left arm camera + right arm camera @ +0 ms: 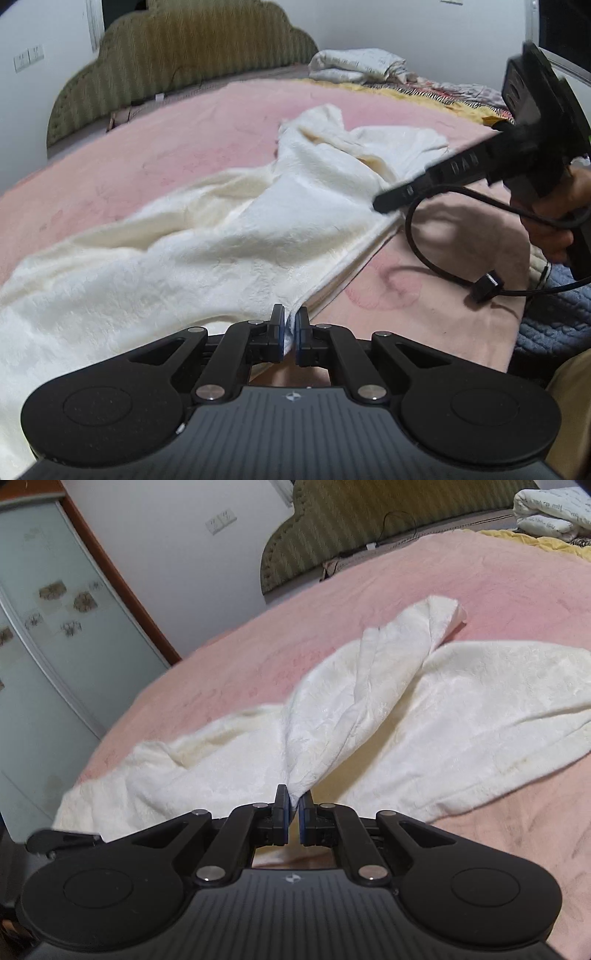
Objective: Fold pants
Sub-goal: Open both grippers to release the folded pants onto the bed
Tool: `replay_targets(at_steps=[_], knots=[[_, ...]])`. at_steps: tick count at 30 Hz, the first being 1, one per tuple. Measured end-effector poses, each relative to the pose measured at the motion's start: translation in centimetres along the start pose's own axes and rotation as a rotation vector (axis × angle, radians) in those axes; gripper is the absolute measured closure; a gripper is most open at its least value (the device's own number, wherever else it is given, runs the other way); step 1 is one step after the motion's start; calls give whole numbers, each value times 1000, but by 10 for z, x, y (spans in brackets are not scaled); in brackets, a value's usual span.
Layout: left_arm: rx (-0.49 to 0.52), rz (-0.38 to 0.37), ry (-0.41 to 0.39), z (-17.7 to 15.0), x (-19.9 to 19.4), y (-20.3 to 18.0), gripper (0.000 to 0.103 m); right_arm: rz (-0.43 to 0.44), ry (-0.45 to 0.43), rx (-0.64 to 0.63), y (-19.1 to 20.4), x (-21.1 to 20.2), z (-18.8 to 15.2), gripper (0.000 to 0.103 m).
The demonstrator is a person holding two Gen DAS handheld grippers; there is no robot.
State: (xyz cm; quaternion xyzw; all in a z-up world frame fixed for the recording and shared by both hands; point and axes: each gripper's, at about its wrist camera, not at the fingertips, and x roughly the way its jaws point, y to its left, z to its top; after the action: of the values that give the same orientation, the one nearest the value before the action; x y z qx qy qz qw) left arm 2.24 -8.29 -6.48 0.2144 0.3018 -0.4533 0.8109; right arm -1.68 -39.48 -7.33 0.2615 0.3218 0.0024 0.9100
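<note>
Cream-white fleece pants (229,236) lie spread across a pink bed cover (166,140). My left gripper (290,325) is shut on the pants' near edge, which runs taut toward my right gripper (384,203) at the right side of that view. In the right wrist view the right gripper (293,805) is shut on a pinched, lifted bunch of the pants (332,723). One leg (480,709) stretches right, and another part (166,768) lies to the left.
A green padded headboard (184,59) stands at the back. Folded white bedding (354,62) and patterned blankets (443,92) lie at the far right. A wardrobe with glass doors (48,627) stands left of the bed. A black cable (443,266) hangs under the right gripper.
</note>
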Motion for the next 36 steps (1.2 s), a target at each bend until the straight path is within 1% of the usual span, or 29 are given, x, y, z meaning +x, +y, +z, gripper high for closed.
replay_targets(at_steps=[2,3,5,6,7,9,10,12,13,14,15,16,17,19,20,21,22,23,24,27,28,29,30,31,32,33,34,35,36], knots=[[-13,-22,-2,2,-5,2,85,-12,17,-2,0,4,-6,95],[-26,-38,-7,4,-10,4,83,-3,27,8,-1,2,-3,93],[-61,-77,-19,6,-19,10,77,11,49,33,-7,-7,5,90],[-79,-96,-33,7,-25,12,75,5,34,26,-10,-15,10,89],[-101,-114,-47,9,-27,15,73,-20,-3,6,-13,-26,15,89],[-146,-144,-69,18,-23,19,72,-95,-77,-25,-19,-42,26,89],[-163,-143,-70,22,-20,18,72,-124,-113,-25,-25,-45,32,89],[-165,-108,-60,28,-7,14,72,-131,-140,-17,-38,-41,40,89],[-157,-95,-55,28,-1,12,72,-160,-125,1,-49,-35,41,88],[-150,-92,-47,28,6,10,72,-215,-93,31,-60,-28,40,82],[-147,-91,-40,25,10,9,72,-264,-67,65,-71,-24,38,80],[-142,-88,-36,23,15,7,72,-278,-79,97,-81,-26,35,80],[-134,-82,-35,20,18,5,72,-273,-130,128,-90,-35,31,79],[-106,-66,-48,15,21,2,71,-311,-212,145,-97,-52,34,78],[-93,-61,-58,14,21,0,71,-338,-248,143,-102,-61,39,70],[-86,-58,-67,12,21,-1,71,-356,-264,140,-109,-67,44,45],[-87,-57,-74,11,21,-1,70,-366,-273,131,-119,-71,50,28],[-95,-60,-81,10,22,0,70,-368,-279,125,-130,-73,56,8],[-105,-63,-87,8,22,1,69,-353,-264,122,-141,-72,62,8],[-125,-69,-102,6,22,2,67,-213,-87,167,-177,-48,82,9],[-123,-67,-107,5,22,1,66,-138,-18,186,-186,-37,86,8],[-118,-64,-113,5,22,0,66,-74,2,157,-187,-32,91,6],[-111,-60,-118,4,22,0,65,25,42,139,-189,-27,98,6],[-104,-54,-122,3,22,-1,65,167,94,161,-191,-20,102,6],[-98,-48,-126,3,22,-2,64,236,119,164,-193,-13,106,6],[-93,-43,-129,2,22,-3,64,247,119,132,-192,-8,111,7],[-90,-38,-131,2,22,-4,64,233,116,115,-191,-3,115,7],[-87,-34,-132,2,22,-5,64,219,106,117,-190,2,119,16],[-87,-31,-132,2,22,-5,63,191,90,119,-190,6,121,47]])
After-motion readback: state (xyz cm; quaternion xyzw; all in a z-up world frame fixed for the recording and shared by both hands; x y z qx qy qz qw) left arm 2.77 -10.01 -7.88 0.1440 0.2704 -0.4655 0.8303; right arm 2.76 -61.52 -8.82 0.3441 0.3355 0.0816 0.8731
